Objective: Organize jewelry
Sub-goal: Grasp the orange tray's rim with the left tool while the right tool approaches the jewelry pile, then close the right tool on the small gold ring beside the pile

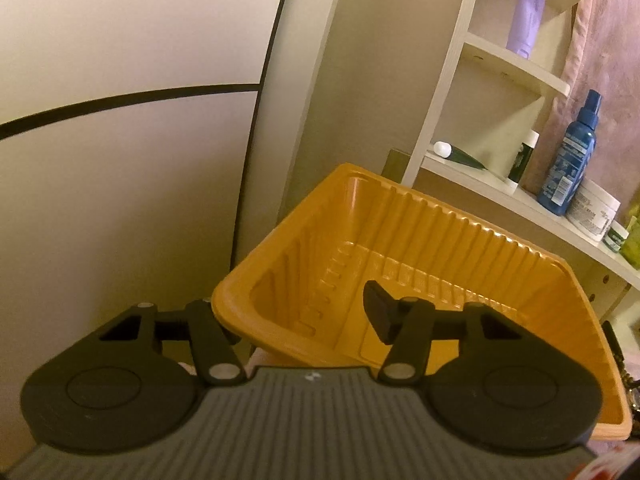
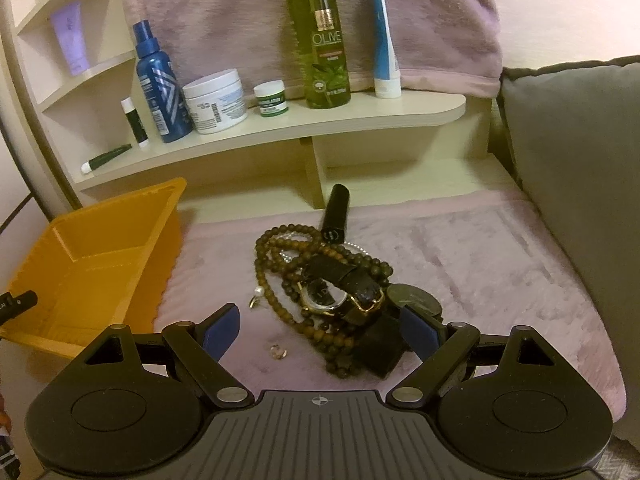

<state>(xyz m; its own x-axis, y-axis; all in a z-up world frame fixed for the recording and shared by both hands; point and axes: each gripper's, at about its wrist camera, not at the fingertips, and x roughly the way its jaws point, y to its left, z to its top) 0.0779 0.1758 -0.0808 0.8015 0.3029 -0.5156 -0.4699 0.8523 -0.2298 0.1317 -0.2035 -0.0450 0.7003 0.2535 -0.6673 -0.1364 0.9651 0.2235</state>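
Nearest the right wrist camera, the right gripper [image 2: 320, 334] hangs with its blue-padded jaws spread wide and empty, angled down over the jewelry pile [image 2: 326, 292] on the pink plush cover [image 2: 500, 264], probably lining up a first pick. That tangle holds a brown bead necklace [image 2: 272, 268], a gold-cased wristwatch [image 2: 340, 296] on a dark strap and a round dark compact [image 2: 414, 298], with a small pearl piece [image 2: 258, 294] and a tiny clear piece [image 2: 278, 351] lying loose beside it. Just behind rests a black tube [image 2: 336, 216]. To the left the orange tray [image 2: 104, 248] sits tipped, and it looks empty. In the left wrist view the left gripper [image 1: 304, 316] straddles the tray's near wall [image 1: 256, 320], one finger inside, one outside; whether the pads already press it cannot be told, though the pose suggests steadying or lifting it to receive pieces. Farthest back, the cream shelf [image 2: 360, 120] carries toiletries: a blue spray bottle [image 2: 158, 92], a white jar [image 2: 216, 100] and a green bottle [image 2: 318, 40] reading "OLIVE"; other labels are illegible.
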